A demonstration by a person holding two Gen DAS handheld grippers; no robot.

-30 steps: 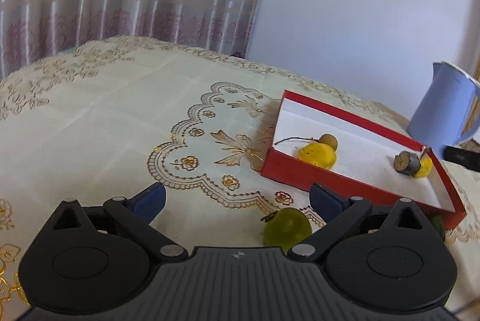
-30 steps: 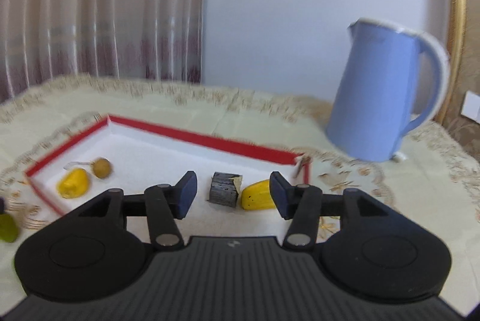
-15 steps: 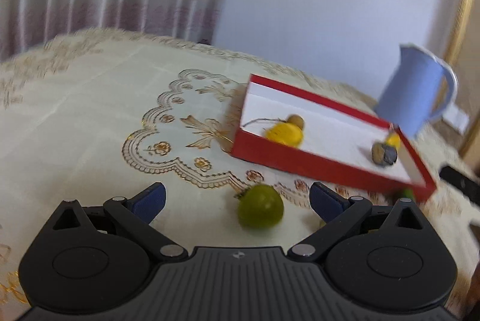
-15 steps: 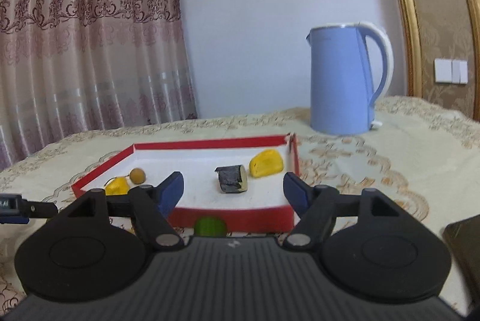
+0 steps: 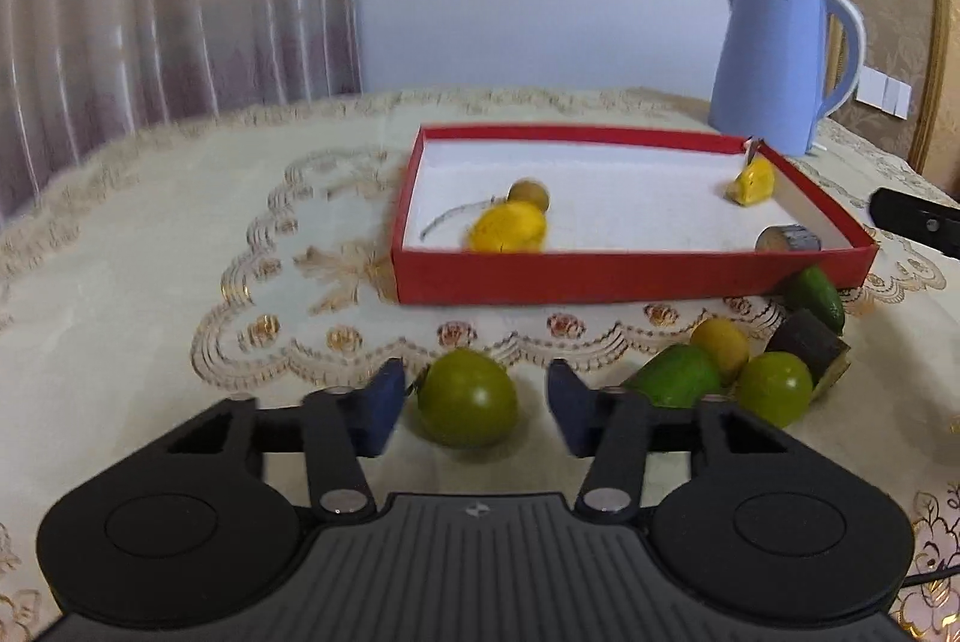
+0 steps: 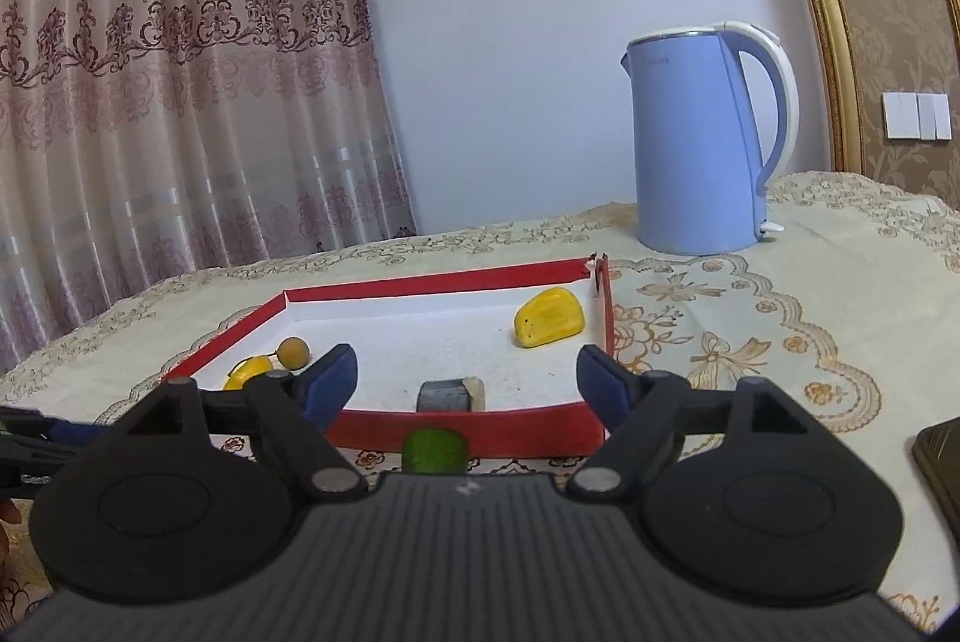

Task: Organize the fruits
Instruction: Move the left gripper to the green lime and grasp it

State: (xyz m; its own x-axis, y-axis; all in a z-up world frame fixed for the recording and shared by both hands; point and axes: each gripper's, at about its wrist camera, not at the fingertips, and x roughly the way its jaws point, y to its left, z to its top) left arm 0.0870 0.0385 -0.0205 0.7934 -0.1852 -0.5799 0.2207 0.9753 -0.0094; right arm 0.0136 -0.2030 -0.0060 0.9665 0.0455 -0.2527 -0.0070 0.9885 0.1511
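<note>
Two blue pads (image 5: 381,405) flank green fruit (image 5: 467,405) — gaps visible — left tool (image 5: 474,411).

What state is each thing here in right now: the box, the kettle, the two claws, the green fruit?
Red box: open, holding a few pieces.
Kettle: upright, lid shut.
Left gripper: jaws just closing around the round green fruit, gaps still showing.
Right gripper: open, jaws just widening, holding nothing.
</note>
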